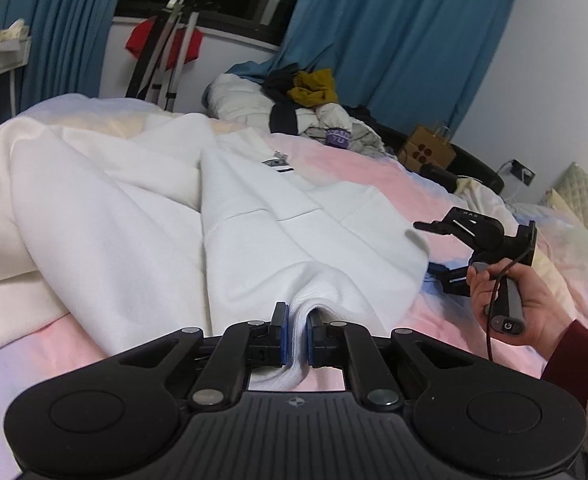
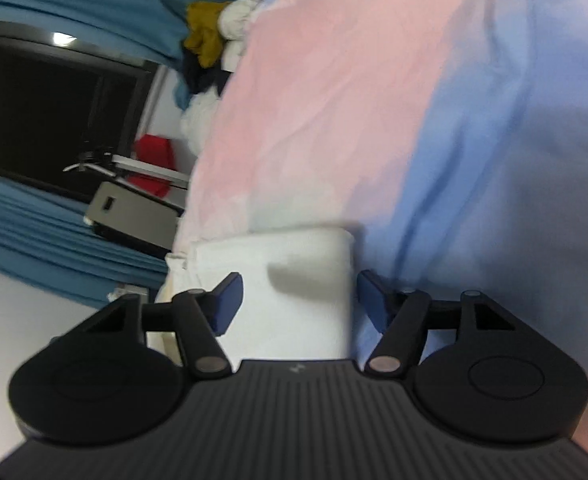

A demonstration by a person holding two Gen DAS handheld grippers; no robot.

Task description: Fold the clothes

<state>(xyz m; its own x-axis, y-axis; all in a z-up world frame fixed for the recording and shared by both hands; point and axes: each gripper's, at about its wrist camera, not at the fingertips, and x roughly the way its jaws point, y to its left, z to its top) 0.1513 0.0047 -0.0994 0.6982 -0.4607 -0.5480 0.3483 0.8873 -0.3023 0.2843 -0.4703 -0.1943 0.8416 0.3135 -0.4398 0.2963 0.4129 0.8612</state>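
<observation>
Room: blue curtains [image 1: 394, 40] hang at a dark window, with a red cloth [image 1: 161, 46] below the sill.
Bed: my work surface, spread with a pink-and-blue sheet [image 1: 378, 168]; a pile of clothes [image 1: 314, 116] sits at its far edge.
Cream blanket: it lies bunched along the left edge of the bed [image 1: 13, 200].
White garment: it lies spread across the middle of the bed [image 1: 261, 216], its lower hem toward the near edge and partly lifted where I grip it.
Handling: I judge it soft, fairly thick and limp; it will sag and crease, so hold at hem corners, not mid-cloth.
Left tongs: closed narrow [image 1: 297, 330] on a gathered fold of the garment's hem at the near edge.
Right tongs: spread wide [image 2: 300, 300], held in my right hand [image 1: 534, 312], straddling a white edge of the garment without pinching it.
Paper bag: brown with dark red dots [image 1: 428, 150], past the far right edge.
Writing: a small dark chest print on the garment, unreadable; a purple tag in the pile, letters unclear.
</observation>
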